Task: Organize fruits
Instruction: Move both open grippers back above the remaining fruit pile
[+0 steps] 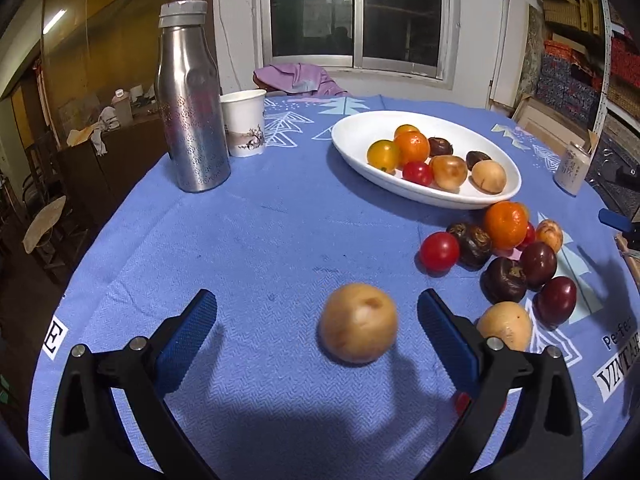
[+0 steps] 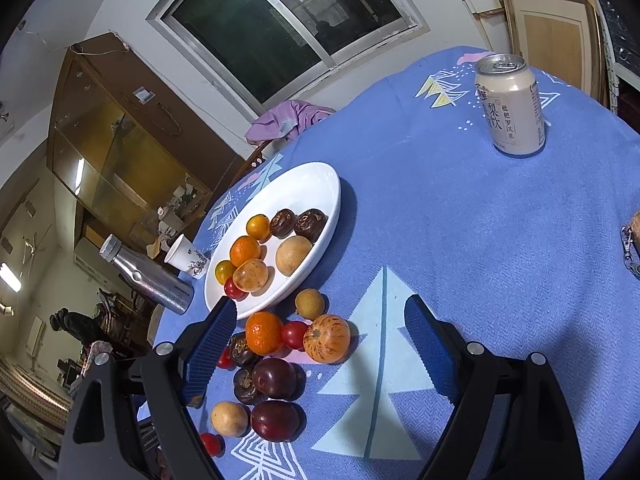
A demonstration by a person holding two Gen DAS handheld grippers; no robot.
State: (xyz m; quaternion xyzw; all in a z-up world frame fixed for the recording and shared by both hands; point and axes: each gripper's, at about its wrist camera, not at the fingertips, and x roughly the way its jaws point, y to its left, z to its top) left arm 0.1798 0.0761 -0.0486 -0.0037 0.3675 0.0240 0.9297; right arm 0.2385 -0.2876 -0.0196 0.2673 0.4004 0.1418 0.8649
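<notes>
A round, tan, smooth-skinned fruit [image 1: 358, 323], slightly blurred and marked with a brownish patch, lies on the blue-clothed bench [image 1: 260, 240] between the spread fingers of the left claw [image 1: 318, 322], untouched. The right claw [image 2: 320, 344] gapes empty above the loose fruit pile.

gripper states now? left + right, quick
Left gripper: open, round tan fruit between its fingers, not gripped.
Right gripper: open, holding nothing, above the loose fruit pile.

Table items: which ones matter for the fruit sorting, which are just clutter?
Job:
white oval dish
tan round fruit between the open left gripper jaws
loose fruit pile

Clutter:
steel bottle
paper cup
drink can
pink cloth
</notes>
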